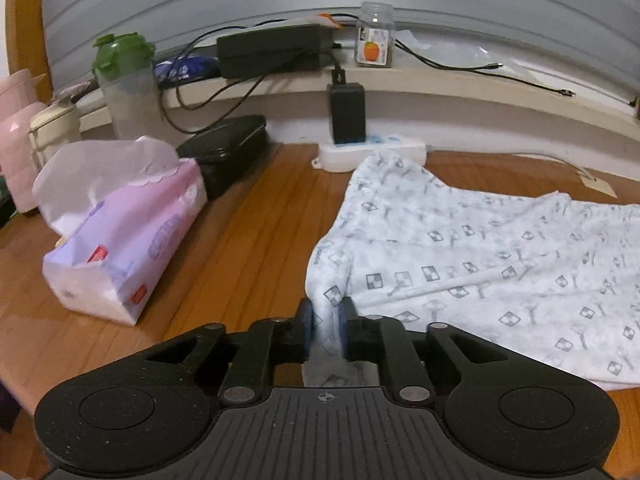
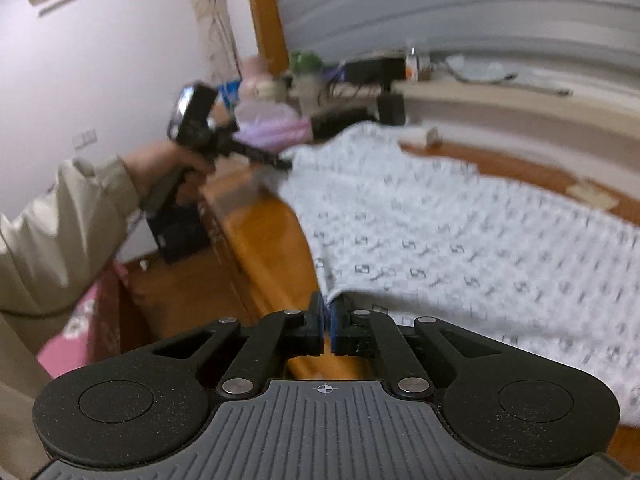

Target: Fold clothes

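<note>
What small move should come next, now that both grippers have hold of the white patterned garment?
Probably lift both together and carry that edge across. The left gripper and right gripper each pinch the near edge of the white patterned garment, which lies spread on the wooden table.

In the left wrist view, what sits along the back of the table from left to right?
Pink cups → cream jar → green-lidded shaker bottle → black case → black charger plugged into the white power strip.
</note>
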Demonstrator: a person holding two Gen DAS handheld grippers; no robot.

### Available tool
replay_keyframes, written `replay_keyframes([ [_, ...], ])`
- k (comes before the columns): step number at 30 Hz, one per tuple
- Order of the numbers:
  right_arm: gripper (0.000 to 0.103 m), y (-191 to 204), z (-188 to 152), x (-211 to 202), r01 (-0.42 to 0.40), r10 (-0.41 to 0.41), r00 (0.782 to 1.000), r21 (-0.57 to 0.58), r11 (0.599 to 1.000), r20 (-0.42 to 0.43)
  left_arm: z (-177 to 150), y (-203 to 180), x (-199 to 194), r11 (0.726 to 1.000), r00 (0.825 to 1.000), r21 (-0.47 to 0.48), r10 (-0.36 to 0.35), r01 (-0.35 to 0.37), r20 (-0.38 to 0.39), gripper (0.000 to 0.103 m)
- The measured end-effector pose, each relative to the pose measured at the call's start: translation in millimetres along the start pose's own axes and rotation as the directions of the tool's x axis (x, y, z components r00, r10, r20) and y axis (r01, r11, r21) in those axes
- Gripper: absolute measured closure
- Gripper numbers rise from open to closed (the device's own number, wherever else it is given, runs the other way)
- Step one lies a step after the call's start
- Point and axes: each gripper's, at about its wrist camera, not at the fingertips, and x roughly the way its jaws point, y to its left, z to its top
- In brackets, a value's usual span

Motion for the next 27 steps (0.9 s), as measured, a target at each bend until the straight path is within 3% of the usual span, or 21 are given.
replay_keyframes([
  [5, 0.092, -1.0, -2.6, 1.2, 0.039, -0.039, 0.999, 0.011, 0.999, 0.005, 2.7, 5.2, -30.6, 1.000, 0.997, -0.012, 0.008, -0.007, 0.077, 0.058],
  [7, 0.077, -4.6, 0.1, 2.6, 0.045, -0.045, 0.999, 0.027, 0.999, 0.013, 10.2, 10.2, -41.9, 0.997, 0.990, -0.053, -0.045, 0.052, 0.134, 0.047],
  [9, 0.077, -5.6, 0.1, 3.9, 0.032, -0.033, 0.999, 0.046, 0.998, 0.017, 18.5, 14.5, -43.2, 0.985, 0.980, -0.110, -0.112, 0.131, 0.162, 0.047],
  [12, 0.079, -2.7, -1.7, 0.7, 0.014, -0.015, 1.000, 0.050, 0.999, 0.021, 29.8, 1.7, -24.3, 0.988, 0.985, -0.077, -0.120, 0.130, 0.126, 0.047],
  [13, 0.096, -1.7, -2.4, -0.4, 0.008, -0.009, 1.000, 0.052, 0.999, 0.023, 31.3, -3.7, -13.8, 0.992, 0.989, -0.054, -0.107, 0.112, 0.098, 0.048],
  [14, 0.099, -0.8, -3.0, -1.5, 0.002, -0.003, 1.000, 0.053, 0.999, 0.024, 31.3, -7.8, -3.0, 0.994, 0.993, -0.040, -0.098, 0.101, 0.066, 0.050],
  [16, 0.099, 1.2, -4.2, -3.6, -0.011, 0.009, 1.000, 0.056, 0.998, 0.027, 28.5, -13.9, 14.2, 0.998, 0.998, -0.014, -0.065, 0.065, 0.017, 0.077],
  [18, 0.099, 3.1, -5.4, -5.8, -0.023, 0.021, 0.999, 0.059, 0.998, 0.030, 23.8, -12.0, 22.4, 0.999, 0.999, -0.017, -0.045, 0.045, -0.003, 0.086],
  [23, 0.099, 1.7, -8.3, -13.2, -0.041, 0.040, 0.999, 0.077, 0.996, 0.015, 23.5, -15.3, 17.1, 1.000, 1.000, 0.012, -0.010, 0.010, 0.003, 0.087],
  [27, 0.096, -3.2, -2.6, -20.8, -0.028, 0.026, 0.999, 0.072, 0.997, 0.020, 28.1, -15.7, 1.1, 0.999, 1.000, 0.037, 0.008, -0.008, 0.022, 0.075],
])
